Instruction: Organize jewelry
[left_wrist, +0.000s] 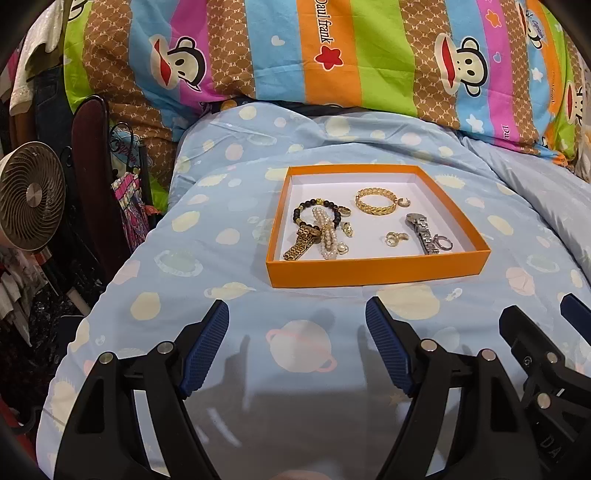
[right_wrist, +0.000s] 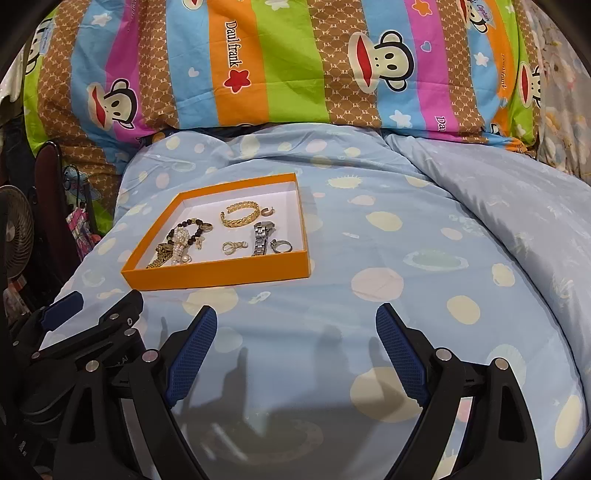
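An orange box (left_wrist: 376, 271) with a white floor lies on the blue bedspread; it also shows in the right wrist view (right_wrist: 221, 277). Inside lie a gold bangle (left_wrist: 376, 201), a black bead bracelet (left_wrist: 317, 212), a pearl strand (left_wrist: 328, 236), a gold watch (left_wrist: 301, 245), a silver watch (left_wrist: 423, 230), small gold rings (left_wrist: 393, 238) and a silver ring (left_wrist: 441, 243). My left gripper (left_wrist: 297, 321) is open and empty, just short of the box's near wall. My right gripper (right_wrist: 295, 325) is open and empty, to the right of the box, beside the left gripper (right_wrist: 92, 317).
A striped monkey-print pillow (left_wrist: 314, 55) lies behind the box. A small fan (left_wrist: 31, 195) and a dark chair back (left_wrist: 90, 122) stand off the bed's left edge. A folded pale blue quilt (right_wrist: 517, 206) rises at the right.
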